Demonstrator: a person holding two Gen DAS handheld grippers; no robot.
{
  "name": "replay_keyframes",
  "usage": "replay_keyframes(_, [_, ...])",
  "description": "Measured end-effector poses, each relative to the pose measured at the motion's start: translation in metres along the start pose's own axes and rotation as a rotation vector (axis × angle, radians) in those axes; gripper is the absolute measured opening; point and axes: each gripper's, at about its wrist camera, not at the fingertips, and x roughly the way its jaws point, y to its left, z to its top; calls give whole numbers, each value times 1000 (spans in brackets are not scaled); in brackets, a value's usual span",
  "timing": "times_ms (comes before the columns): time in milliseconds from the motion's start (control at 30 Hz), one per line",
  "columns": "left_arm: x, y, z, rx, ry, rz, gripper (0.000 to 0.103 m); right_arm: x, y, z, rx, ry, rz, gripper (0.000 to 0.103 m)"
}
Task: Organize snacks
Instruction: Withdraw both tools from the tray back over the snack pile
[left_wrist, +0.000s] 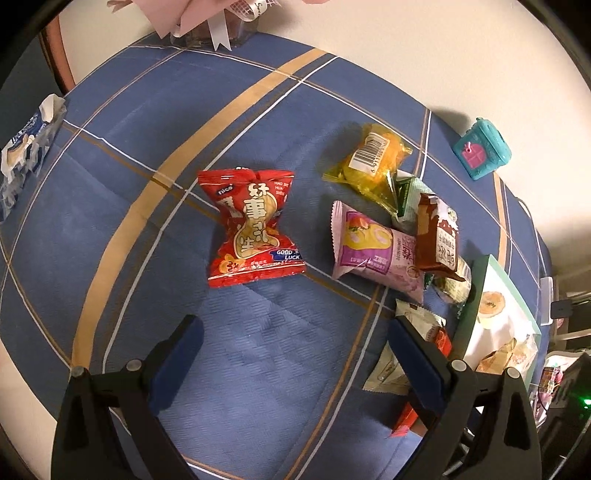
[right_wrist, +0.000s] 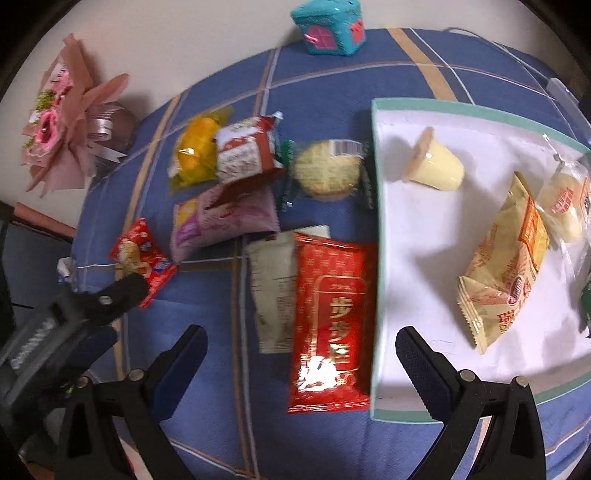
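In the left wrist view a red peanut packet (left_wrist: 251, 229) lies flat on the blue plaid cloth, just ahead of my open, empty left gripper (left_wrist: 295, 328). To its right are a yellow packet (left_wrist: 369, 158), a pink-purple packet (left_wrist: 376, 247) and a brown packet (left_wrist: 437, 232). In the right wrist view my right gripper (right_wrist: 301, 334) is open and empty above a long red packet (right_wrist: 328, 317) lying against the left wall of a teal-rimmed white box (right_wrist: 376, 221). The box holds a jelly cup (right_wrist: 436, 162), a beige packet (right_wrist: 502, 269) and a clear-wrapped pastry (right_wrist: 565, 199).
A white packet (right_wrist: 273, 291) and a round cake in a green wrapper (right_wrist: 327, 170) lie left of the box. A teal toy box (right_wrist: 328, 26) and a pink bouquet (right_wrist: 62, 118) stand at the cloth's far edge. A blue-white bag (left_wrist: 26, 147) sits far left.
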Motion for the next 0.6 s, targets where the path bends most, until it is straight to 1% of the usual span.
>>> replay_keyframes(167, [6,-2,1,-1,18,-11,100,6,-6,1,12,19,-8,103])
replay_keyframes(367, [5,0,1,-9,14,-14,100,-6,-11,8,8,-30,29,103])
replay_keyframes(600, [0,3,1,-13,4,-19,100,-6,-7,6,-3,-29,88,103])
